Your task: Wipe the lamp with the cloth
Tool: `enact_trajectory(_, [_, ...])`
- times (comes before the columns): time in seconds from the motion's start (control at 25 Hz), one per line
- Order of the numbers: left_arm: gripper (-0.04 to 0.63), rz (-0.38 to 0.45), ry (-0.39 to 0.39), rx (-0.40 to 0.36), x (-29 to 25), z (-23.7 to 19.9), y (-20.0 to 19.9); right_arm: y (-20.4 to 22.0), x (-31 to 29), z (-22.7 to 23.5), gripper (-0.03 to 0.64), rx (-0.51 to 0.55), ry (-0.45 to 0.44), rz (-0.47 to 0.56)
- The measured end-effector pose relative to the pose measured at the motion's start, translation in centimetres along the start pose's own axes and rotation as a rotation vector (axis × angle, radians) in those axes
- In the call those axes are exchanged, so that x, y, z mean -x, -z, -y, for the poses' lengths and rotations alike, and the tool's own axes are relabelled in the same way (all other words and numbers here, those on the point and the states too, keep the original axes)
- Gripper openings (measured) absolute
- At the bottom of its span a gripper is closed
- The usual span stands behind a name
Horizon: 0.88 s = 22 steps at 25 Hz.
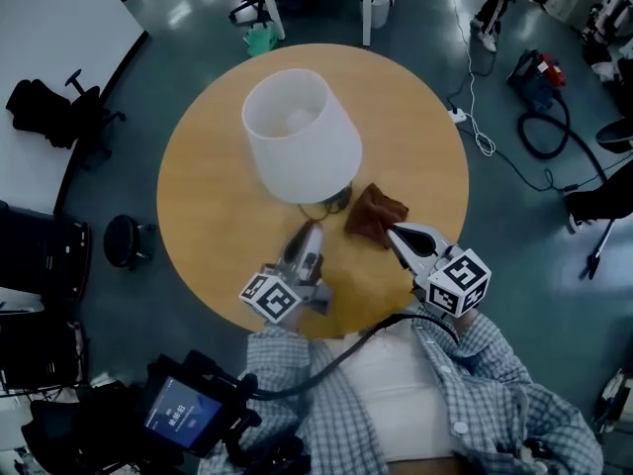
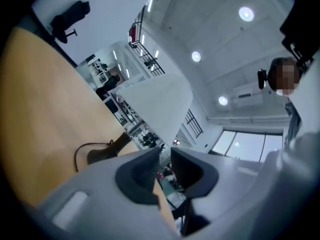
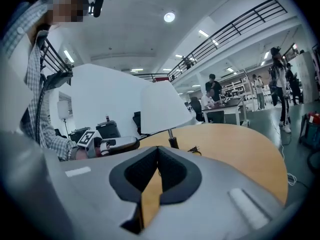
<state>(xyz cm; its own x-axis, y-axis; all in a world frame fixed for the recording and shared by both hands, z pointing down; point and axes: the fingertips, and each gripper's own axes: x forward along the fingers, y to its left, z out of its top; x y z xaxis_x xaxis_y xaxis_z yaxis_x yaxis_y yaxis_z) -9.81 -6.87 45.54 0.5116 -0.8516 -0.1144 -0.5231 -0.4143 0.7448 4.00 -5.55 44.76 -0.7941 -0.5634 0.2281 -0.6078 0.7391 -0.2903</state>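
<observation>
Left gripper barely parted, empty, aimed at lamp; right gripper clenched tight, empty, tip just beside cloth crumpled on table near lamp base. Risk judged: cloth shoved, not gripped, by closed jaws; lamp tipped through snagged cord.

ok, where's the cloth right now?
In the head view the brown cloth lies on the round table, just right of the base of the lamp. It sits right at the tips of the shut right gripper, not held.
</observation>
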Motion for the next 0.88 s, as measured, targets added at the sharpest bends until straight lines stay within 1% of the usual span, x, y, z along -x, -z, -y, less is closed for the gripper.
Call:
enact_trajectory(0.04, [0.082, 0.017, 0.009, 0.029, -0.6, -0.5, 0.0, -0.2, -0.4, 0.5, 0.003, 0.003, -0.006, -0.003])
enact_trajectory(0.08, [0.104, 0.029, 0.022, 0.053, -1.1, -0.9, 0.0, -0.5, -0.7, 0.8, 0.003, 0.005, -0.013, -0.007])
enact_trajectory(0.12, [0.127, 0.039, 0.039, 0.073, -1.6, -1.1, 0.1, -0.7, -1.0, 1.1, 0.003, 0.009, -0.019, -0.009])
enact_trajectory(0.16, [0.17, 0.049, 0.056, 0.088, -2.0, -1.1, 0.1, -0.8, -1.2, 1.3, 0.003, 0.013, -0.023, -0.012])
enact_trajectory(0.24, [0.226, 0.076, 0.086, 0.116, -2.6, -1.0, -0.2, -0.8, -1.5, 1.6, 0.003, 0.014, -0.03, -0.017])
enact_trajectory(0.36, [0.252, 0.123, 0.126, 0.145, -3.5, -0.5, -1.3, -0.5, -2.1, 2.0, 0.003, 0.01, -0.041, -0.035])
enact_trajectory(0.52, [0.251, 0.178, 0.143, 0.161, -4.4, 0.0, -2.6, 0.6, -3.1, 2.6, 0.003, 0.001, -0.06, -0.072])
enact_trajectory(0.64, [0.188, 0.187, 0.165, 0.133, -4.6, 0.9, -2.9, 1.6, -3.9, 3.2, 0.003, 0.015, -0.066, -0.105])
enact_trajectory(0.72, [0.121, 0.193, 0.187, 0.122, -4.6, 1.3, -3.1, 2.4, -4.8, 4.0, 0.005, 0.045, -0.053, -0.138])
enact_trajectory(0.8, [0.118, 0.196, 0.19, 0.117, -4.6, 1.4, -3.2, 3.5, -5.9, 4.9, 0.005, 0.09, -0.031, -0.191])
enact_trajectory(0.88, [0.117, 0.196, 0.188, 0.116, -4.4, 1.5, -3.1, 5.2, -6.8, 5.6, 0.007, 0.166, -0.019, -0.272])
